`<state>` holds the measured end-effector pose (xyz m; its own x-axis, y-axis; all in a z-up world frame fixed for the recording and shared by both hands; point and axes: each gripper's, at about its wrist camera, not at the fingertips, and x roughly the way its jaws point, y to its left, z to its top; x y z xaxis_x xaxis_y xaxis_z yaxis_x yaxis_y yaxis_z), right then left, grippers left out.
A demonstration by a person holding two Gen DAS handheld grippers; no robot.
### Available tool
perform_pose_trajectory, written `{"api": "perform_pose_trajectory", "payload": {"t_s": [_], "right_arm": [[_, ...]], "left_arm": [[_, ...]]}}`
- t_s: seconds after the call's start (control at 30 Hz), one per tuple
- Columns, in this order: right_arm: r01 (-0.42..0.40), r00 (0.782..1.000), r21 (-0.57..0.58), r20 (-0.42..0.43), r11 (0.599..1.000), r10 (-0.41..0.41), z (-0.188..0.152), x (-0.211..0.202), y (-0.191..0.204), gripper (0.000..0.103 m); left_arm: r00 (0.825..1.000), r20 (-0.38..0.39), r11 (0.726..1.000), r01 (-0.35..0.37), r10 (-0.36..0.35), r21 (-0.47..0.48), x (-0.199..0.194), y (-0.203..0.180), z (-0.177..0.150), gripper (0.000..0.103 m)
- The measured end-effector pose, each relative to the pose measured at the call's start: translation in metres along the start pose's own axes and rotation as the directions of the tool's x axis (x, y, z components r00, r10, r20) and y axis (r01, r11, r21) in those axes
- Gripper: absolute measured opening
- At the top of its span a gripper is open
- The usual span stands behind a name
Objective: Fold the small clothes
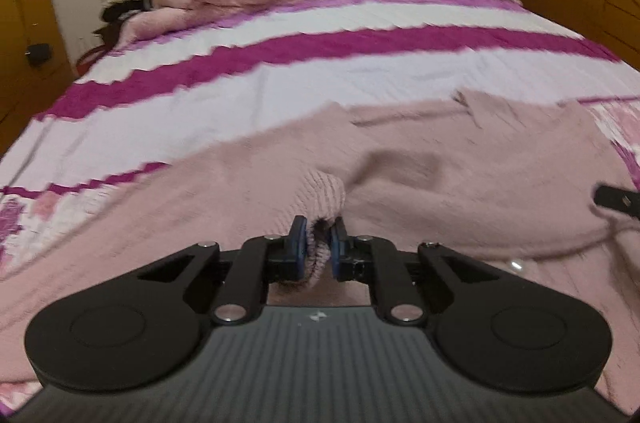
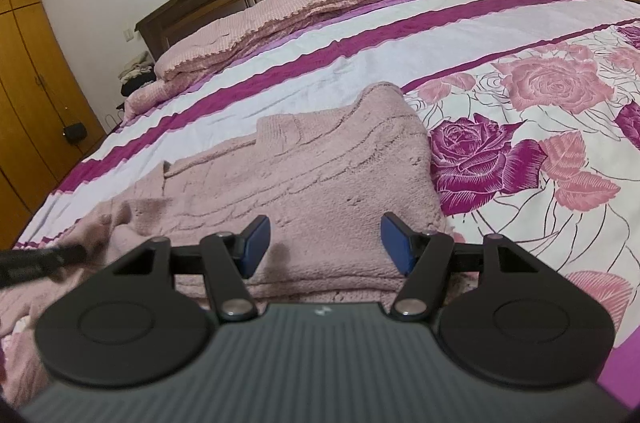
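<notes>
Lying spread across the near part of the bed, close to its front edge, a pink knitted sweater is seen partly flattened, with a collar or cuff flap turned up at its far side. At the left, a ribbed cuff or hem of the sweater is pinched between the closed jaws of the left gripper, so a fold appears to be under way. At the right, the right gripper is held wide apart above the sweater's near edge, gripping nothing. No finished fold is judged complete; most folding remains.
</notes>
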<state>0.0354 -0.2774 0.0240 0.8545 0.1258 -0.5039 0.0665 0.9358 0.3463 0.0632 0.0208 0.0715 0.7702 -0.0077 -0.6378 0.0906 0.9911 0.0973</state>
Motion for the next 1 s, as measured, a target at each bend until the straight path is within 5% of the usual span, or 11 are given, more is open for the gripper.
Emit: {"api": "perform_pose_trajectory", "payload": {"t_s": [0.33,0.43,0.63,0.8,1.0], "right_arm": [[0.001,1.0,-0.002,-0.001,1.0,-0.001,-0.001,0.0,0.001,0.064],[0.001,1.0,-0.001,-0.001,1.0,-0.001,-0.001,0.0,0.001,0.064],[0.004,1.0,-0.006,-0.001,1.0,-0.004,-0.001,0.001,0.001,0.064],[0.006,1.0,-0.008,-0.003,1.0,-0.006,-0.001,0.001,0.001,0.064],[-0.03,0.999,-0.084,-0.026,0.996,0.028,0.028,-0.019,0.009,0.065]], "left_arm": [[0.989,-0.082,0.98,-0.134,0.123,-0.147,0.022,0.064,0.015,0.015],[0.991,-0.096,0.975,-0.112,0.095,-0.194,0.025,0.077,0.017,0.018],[0.994,-0.074,0.97,-0.101,0.086,-0.22,0.021,0.087,0.02,0.056],[0.998,-0.058,0.966,-0.026,0.011,-0.256,0.017,0.088,0.021,0.058],[0.996,-0.082,0.96,-0.058,0.037,-0.273,0.031,0.088,0.013,0.058]]}}
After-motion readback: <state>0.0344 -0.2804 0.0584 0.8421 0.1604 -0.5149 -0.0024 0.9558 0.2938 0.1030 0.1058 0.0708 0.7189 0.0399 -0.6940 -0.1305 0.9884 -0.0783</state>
